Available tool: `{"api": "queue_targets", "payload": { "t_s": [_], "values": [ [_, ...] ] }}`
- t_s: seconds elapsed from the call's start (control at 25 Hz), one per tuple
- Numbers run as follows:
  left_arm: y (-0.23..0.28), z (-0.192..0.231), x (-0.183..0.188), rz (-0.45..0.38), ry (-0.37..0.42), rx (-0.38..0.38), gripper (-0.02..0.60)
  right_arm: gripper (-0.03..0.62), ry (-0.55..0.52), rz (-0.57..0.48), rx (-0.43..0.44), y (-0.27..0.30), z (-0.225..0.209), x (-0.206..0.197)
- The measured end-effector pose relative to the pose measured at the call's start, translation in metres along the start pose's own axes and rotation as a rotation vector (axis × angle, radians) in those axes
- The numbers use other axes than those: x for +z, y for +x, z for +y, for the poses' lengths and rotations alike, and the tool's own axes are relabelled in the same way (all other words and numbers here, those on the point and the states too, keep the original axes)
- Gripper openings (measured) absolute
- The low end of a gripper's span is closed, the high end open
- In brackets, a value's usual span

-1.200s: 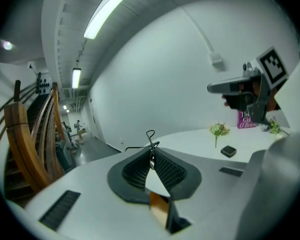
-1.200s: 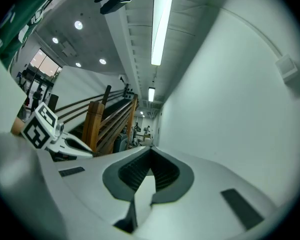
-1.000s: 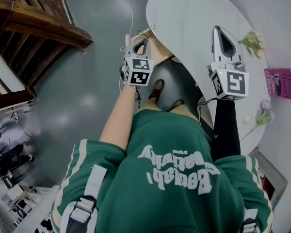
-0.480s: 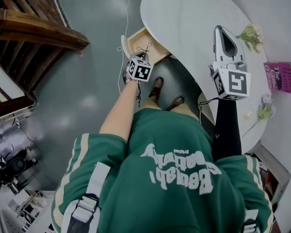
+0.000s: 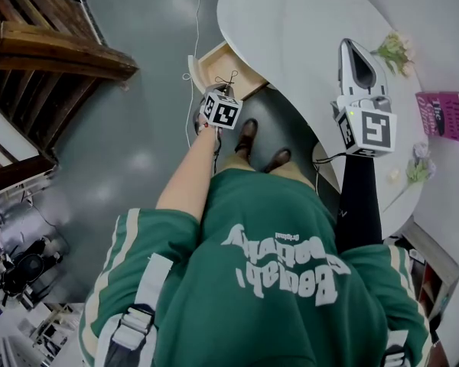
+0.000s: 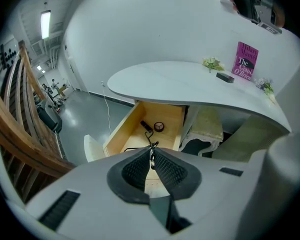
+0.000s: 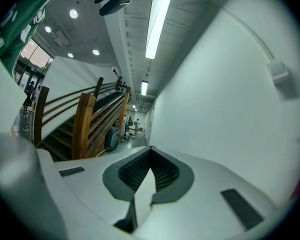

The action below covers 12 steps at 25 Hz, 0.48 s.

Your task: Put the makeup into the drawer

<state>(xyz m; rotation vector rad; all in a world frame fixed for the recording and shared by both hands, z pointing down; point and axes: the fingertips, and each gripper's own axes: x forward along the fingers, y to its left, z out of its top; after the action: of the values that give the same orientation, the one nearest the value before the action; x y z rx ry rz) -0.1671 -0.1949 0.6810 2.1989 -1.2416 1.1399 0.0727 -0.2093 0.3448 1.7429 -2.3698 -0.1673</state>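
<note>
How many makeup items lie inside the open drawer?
2: a dark tube and a round compact, together at the drawer's far end. The left gripper, holding a wire item, may hide more.

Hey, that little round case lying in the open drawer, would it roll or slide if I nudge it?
The round case seems to lie flat on the floor of the drawer, so it would likely slide, not roll. It looks small, so it is probably light. The black tube beside it looks more apt to roll.

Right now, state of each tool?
Left tool: closed on a thin black wire item.
Right tool: closed, empty.
</note>
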Motion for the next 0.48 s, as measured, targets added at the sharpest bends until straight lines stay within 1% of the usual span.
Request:
{"api": "queue_targets", "payload": {
  "t_s": [0.2, 0.4, 0.44, 0.48],
  "values": [
    [0.004, -0.009, -0.01, 0.02, 0.0, -0.018, 0.037, 0.009, 0.006, 0.008, -0.005, -0.002, -0.002, -0.006],
    [0.003, -0.015, -0.011, -0.011, -0.027, -0.059, 0.038, 0.009, 0.007, 0.017, 0.004, 0.0, 0.001, -0.009],
    [0.003, -0.015, -0.01, -0.018, -0.036, -0.064, 0.075, 0.009, 0.005, 0.018, 0.006, 0.0, 0.002, -0.008],
    [0.003, -0.015, -0.01, -0.024, -0.043, -0.069, 0.168, 0.009, 0.003, 0.02, 0.008, 0.0, 0.003, -0.008]
  ]
}}
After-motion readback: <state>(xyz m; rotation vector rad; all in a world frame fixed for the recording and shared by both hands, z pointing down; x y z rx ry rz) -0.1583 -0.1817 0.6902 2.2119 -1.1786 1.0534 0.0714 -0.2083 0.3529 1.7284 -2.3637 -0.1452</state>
